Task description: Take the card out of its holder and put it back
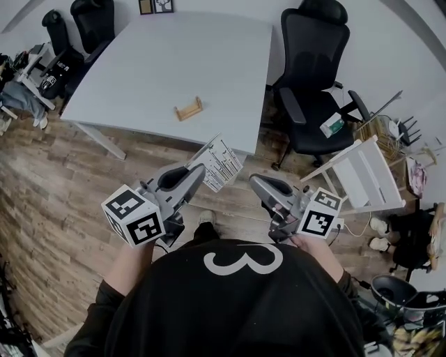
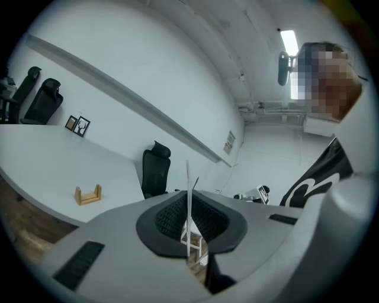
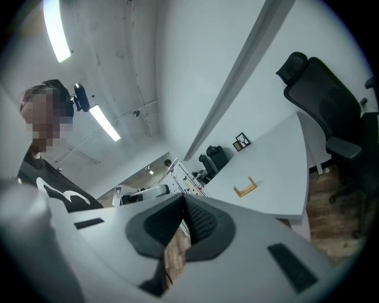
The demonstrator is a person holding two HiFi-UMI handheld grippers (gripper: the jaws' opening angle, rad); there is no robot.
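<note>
A small wooden card holder (image 1: pixel 188 109) stands with nothing in it near the front edge of the grey table (image 1: pixel 139 70); it also shows in the left gripper view (image 2: pixel 87 194) and the right gripper view (image 3: pixel 244 188). My left gripper (image 1: pixel 202 172) is held off the table, above the wooden floor, and is shut on a white printed card (image 1: pixel 222 163). In its own view the card (image 2: pixel 189 195) is seen edge-on, standing upright between the pads. My right gripper (image 1: pixel 255 180) hovers beside it at the right, shut with nothing in it (image 3: pixel 182 204). The card (image 3: pixel 187 181) sits to its left.
A black office chair (image 1: pixel 313 77) stands at the table's right corner. A white slatted folding chair (image 1: pixel 362 174) stands right of my right gripper. More black chairs (image 1: pixel 77 28) are at the far left, and two small picture frames (image 1: pixel 155 5) at the table's far edge.
</note>
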